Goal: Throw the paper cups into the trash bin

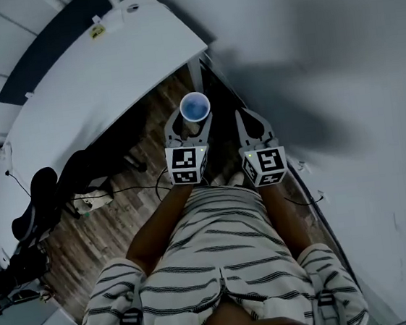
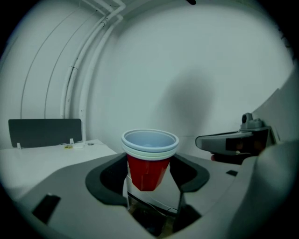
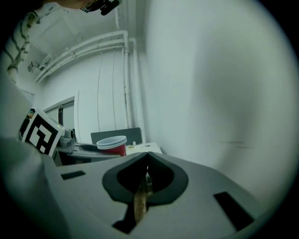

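So, head view, L tongs [image 1: 196, 122]: clamped on the paper cups [image 1: 195, 106]; cups upright, mouth up, blue-ish inside.
Head view, cups' spot: in the air over the wood floor [image 1: 115, 226], just off the corner of the white worktop [image 1: 105, 67], near the wall [image 1: 338, 70].
Head view, R tongs [image 1: 247, 116]: just beside L tongs on the wall side, at approx. the same height, nothing in them.
Head view, person: striped shirt [image 1: 219, 243] & shorts, one arm reaching to each of the tongs.
L gripper view, jaws: apart by the cups' width, pads pressed on both sides of the red body, below the rims.
L gripper view, cups [image 2: 149, 156]: nested stack, pale rims one above the other; exact count hard to tell.
L gripper view, bkgd: worktop w/ a dark panel [image 2: 44, 132] standing at its far edge, pipes [image 2: 74, 79] running up the wall.
L gripper view, R tongs [image 2: 203, 141]: at frame right, level w/ the cups' rims, not touching them.
R gripper view, jaws: shut tip to tip, nothing between.
R gripper view, frame left: cups [image 3: 112, 144] held in L tongs, dark panel behind them.
R gripper view, frame right: bare wall close by.
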Demonstrator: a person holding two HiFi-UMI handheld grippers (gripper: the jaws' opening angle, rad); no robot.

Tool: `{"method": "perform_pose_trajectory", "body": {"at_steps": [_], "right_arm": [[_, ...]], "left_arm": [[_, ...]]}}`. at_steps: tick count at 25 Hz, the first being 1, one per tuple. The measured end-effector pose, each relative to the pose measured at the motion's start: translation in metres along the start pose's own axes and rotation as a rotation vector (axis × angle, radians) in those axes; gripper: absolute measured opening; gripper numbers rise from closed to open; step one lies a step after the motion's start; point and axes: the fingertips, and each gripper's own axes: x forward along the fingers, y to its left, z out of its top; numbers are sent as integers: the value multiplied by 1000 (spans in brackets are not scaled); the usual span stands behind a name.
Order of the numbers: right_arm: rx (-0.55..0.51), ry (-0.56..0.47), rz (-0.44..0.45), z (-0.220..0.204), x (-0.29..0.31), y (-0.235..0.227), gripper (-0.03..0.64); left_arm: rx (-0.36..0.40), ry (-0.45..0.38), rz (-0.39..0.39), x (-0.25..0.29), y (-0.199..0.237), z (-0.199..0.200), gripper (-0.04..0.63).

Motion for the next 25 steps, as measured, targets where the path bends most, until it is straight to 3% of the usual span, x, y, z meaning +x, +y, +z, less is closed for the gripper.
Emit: {"method": "perform_pose_trajectory", "body": {"at_steps": [12, 25], "right_arm": [[34, 66, -102, -35, -24, -31, 9], [105, 173, -170, -95, -20, -41, 9]], "left_arm": [[34, 117, -134, 24, -49, -44, 298], [29, 289, -224, 49, -59, -115, 298]]}}
